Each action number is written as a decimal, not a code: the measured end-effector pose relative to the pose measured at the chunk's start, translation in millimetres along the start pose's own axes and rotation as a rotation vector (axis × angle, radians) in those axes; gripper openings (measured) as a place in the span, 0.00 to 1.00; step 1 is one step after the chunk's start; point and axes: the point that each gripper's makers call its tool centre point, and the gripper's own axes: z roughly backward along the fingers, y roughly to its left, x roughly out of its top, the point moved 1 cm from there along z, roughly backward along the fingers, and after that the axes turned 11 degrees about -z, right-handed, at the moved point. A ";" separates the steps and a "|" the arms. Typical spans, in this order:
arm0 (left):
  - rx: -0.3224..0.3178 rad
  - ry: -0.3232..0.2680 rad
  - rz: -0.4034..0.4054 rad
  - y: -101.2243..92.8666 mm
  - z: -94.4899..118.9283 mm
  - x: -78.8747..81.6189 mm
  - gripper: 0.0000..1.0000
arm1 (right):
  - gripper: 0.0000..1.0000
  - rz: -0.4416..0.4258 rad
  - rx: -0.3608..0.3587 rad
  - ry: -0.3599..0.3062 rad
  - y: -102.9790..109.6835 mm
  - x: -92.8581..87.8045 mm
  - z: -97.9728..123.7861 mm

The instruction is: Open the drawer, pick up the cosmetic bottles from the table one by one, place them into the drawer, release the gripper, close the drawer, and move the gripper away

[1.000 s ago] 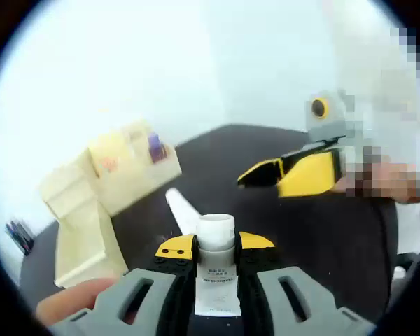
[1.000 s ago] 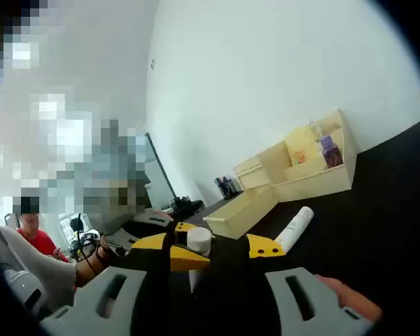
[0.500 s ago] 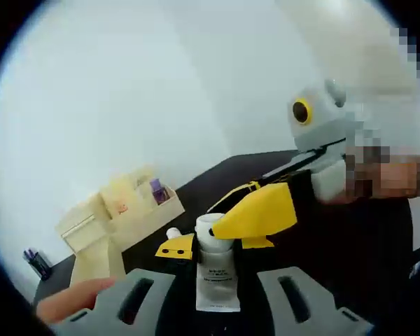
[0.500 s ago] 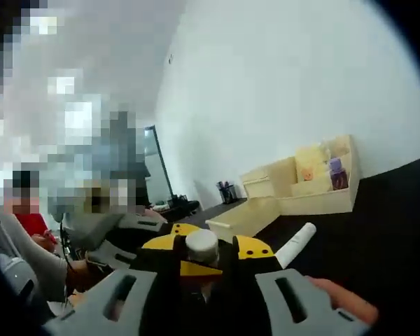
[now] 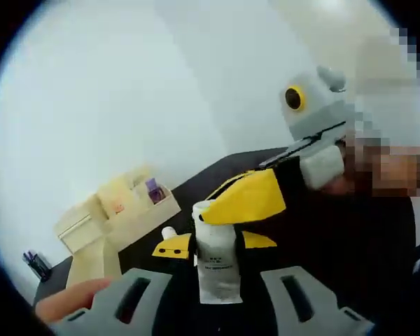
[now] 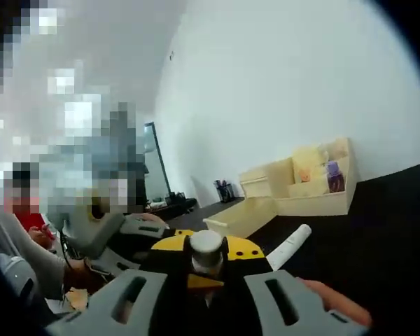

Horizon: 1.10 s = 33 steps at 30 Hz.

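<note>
Bottle (image 5: 215,260) first: a white cosmetic bottle stands upright between the yellow-tipped jaws of my left gripper (image 5: 213,246), which are closed on its body, its label facing the camera. My right gripper (image 5: 241,199) comes in from the right of the left gripper view, its yellow fingers (image 5: 255,196) at the bottle's cap. In the right gripper view that cap (image 6: 206,243) sits between my right gripper's (image 6: 206,252) jaws, drawn narrow around it, though I cannot tell if they press on it. Beyond, on the black table (image 6: 378,224), a second white bottle (image 6: 289,245) lies on its side near the cream wooden organizer (image 6: 304,178), whose drawer (image 6: 241,217) is pulled out.
</note>
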 end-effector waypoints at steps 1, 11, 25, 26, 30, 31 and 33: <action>-0.004 0.006 0.012 -0.3 -0.1 -2.6 0.21 | 0.15 -0.004 -0.002 -0.007 -1.0 1.9 0.9; -0.052 0.004 0.110 -0.2 -12.0 -7.8 0.25 | 0.15 -0.020 -0.006 -0.025 -8.9 13.5 1.3; -0.020 0.021 0.149 9.7 -7.8 -6.0 0.20 | 0.20 0.028 0.022 -0.096 -2.3 26.0 2.5; -0.016 0.023 0.149 15.1 -7.7 -6.6 0.20 | 0.24 0.028 0.036 -0.117 0.2 30.1 3.7; 0.007 0.053 0.152 34.5 -3.8 -11.9 0.20 | 0.26 0.018 0.038 -0.157 0.7 39.0 9.1; 0.013 0.058 0.160 41.3 -2.3 -13.5 0.20 | 0.26 0.018 0.035 -0.163 0.3 39.8 9.5; 0.029 0.073 0.194 56.7 2.6 -17.9 0.20 | 0.27 0.016 0.031 -0.166 0.0 39.9 9.4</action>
